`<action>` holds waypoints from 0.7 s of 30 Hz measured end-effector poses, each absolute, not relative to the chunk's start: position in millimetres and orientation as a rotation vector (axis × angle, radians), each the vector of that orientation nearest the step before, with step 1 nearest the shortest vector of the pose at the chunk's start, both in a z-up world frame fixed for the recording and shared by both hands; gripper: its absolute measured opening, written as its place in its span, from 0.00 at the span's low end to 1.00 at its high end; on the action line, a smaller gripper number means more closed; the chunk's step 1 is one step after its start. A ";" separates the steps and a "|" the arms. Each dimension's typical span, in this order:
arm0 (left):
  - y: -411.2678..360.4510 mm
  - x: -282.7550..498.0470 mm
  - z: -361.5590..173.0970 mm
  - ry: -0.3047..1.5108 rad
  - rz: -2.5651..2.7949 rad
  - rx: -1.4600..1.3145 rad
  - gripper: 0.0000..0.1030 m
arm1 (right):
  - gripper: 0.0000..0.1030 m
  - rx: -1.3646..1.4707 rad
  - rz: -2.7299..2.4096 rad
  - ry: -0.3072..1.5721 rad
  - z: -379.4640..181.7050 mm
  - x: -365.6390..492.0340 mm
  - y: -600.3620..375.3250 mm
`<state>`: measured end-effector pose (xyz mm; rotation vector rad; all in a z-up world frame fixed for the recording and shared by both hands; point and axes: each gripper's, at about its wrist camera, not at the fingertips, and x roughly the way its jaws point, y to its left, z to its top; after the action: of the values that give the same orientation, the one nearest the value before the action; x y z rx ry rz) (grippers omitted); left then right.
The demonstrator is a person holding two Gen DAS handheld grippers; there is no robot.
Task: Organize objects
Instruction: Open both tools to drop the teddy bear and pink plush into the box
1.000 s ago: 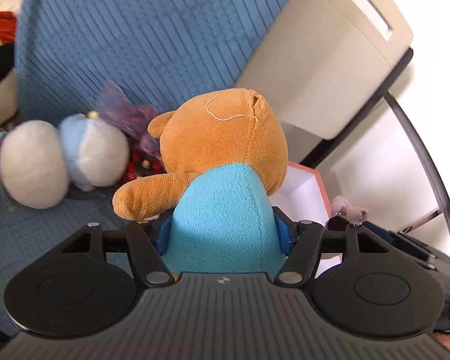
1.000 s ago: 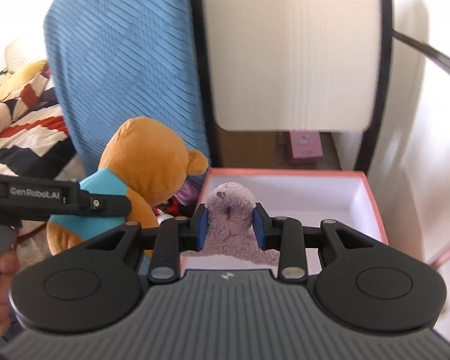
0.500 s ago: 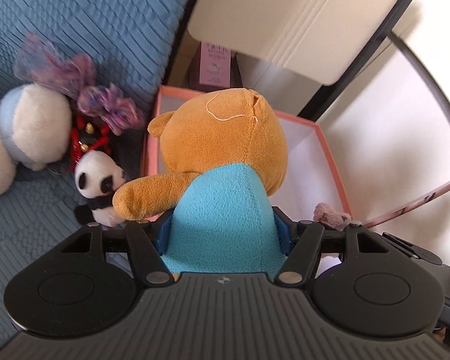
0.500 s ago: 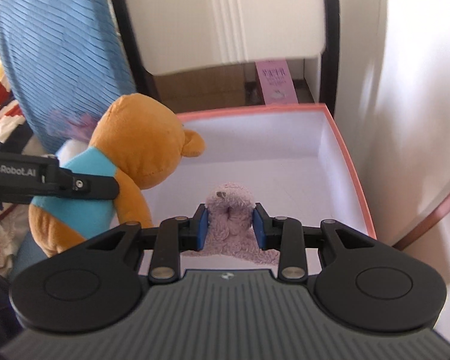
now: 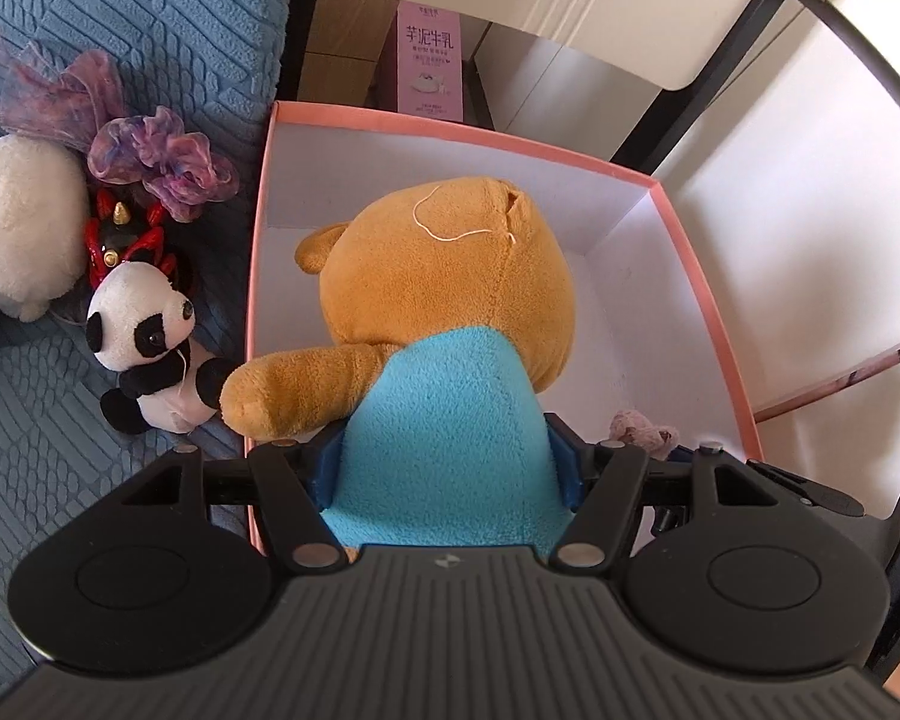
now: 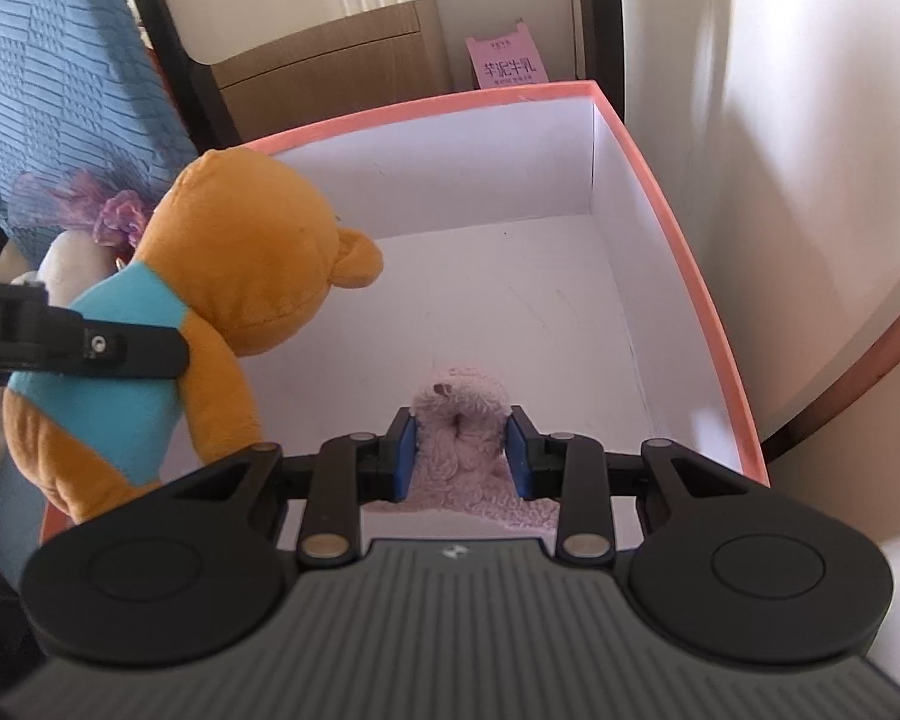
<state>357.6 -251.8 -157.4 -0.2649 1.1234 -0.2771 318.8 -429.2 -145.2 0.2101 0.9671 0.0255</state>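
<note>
My left gripper [image 5: 450, 468] is shut on a brown plush bear [image 5: 450, 276] in a blue shirt and holds it over the pink-rimmed white box [image 5: 462, 131]. The bear also shows in the right wrist view [image 6: 252, 264], at the box's left rim, with the left gripper's finger across its shirt. My right gripper [image 6: 461, 456] is shut on a small pale purple plush [image 6: 459, 414] and holds it inside the box [image 6: 678, 252], above the near part of its bare white floor. That plush peeks out in the left wrist view [image 5: 642, 429].
On the blue quilted cover [image 5: 150, 30] left of the box lie a small panda plush [image 5: 144, 348], a red and black figure [image 5: 120, 240], a purple gauze bow [image 5: 156, 162] and a white plush [image 5: 18, 228]. A pink carton [image 5: 429, 69] stands behind the box. A white wall runs along the right.
Both grippers have moved forward and down over the box with their toys. The bear now hangs above the box's left part and the purple plush sits lower inside it.
</note>
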 end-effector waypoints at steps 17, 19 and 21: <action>-229.1 321.7 -100.0 1.010 -0.354 -0.250 0.80 | 0.48 0.194 -0.003 0.854 -82.5 299.9 -416.9; -224.2 311.6 -90.0 0.979 -0.360 -0.238 0.80 | 0.48 0.188 0.003 0.836 -72.6 295.1 -409.7; -218.8 300.4 -79.6 0.949 -0.368 -0.232 0.80 | 0.48 0.189 0.007 0.819 -63.1 288.2 -402.4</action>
<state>300.4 -218.8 -79.6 -0.2322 0.9490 -0.3683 288.2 -402.4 -63.1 0.1887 0.8192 0.0066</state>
